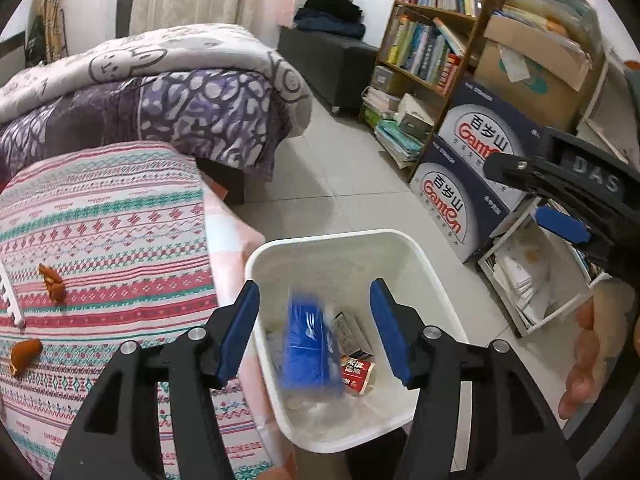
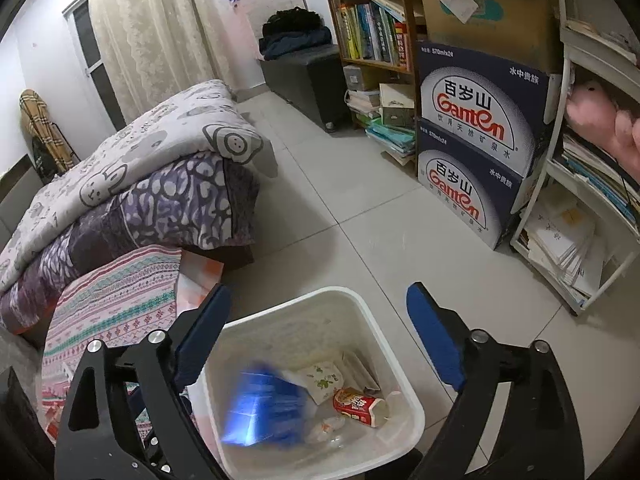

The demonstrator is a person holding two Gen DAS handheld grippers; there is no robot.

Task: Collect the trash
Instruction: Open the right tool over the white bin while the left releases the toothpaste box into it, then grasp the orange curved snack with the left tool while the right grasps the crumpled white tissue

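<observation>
A white trash bin [image 1: 340,236] stands on the floor beside the table, and both grippers hang over it. My left gripper [image 1: 315,284] is open. A blurred blue packet [image 1: 306,348] is in the air below its fingers, inside the bin and touching neither pad. My right gripper [image 2: 319,288] is open wide above the bin [image 2: 372,320] with nothing between its pads; the same blue packet [image 2: 260,408] shows blurred below. A red carton [image 2: 356,404] and paper scraps lie at the bottom. Orange peel pieces [image 1: 52,280] rest on the striped tablecloth [image 1: 120,220].
A bed with folded quilts [image 2: 160,168] is at the left. Two stacked Ganten water boxes [image 2: 476,152], a bookshelf [image 1: 424,40] and a white rack of papers [image 2: 568,240] line the right side. A person's hand [image 1: 592,360] is at the right edge. Tiled floor lies between them.
</observation>
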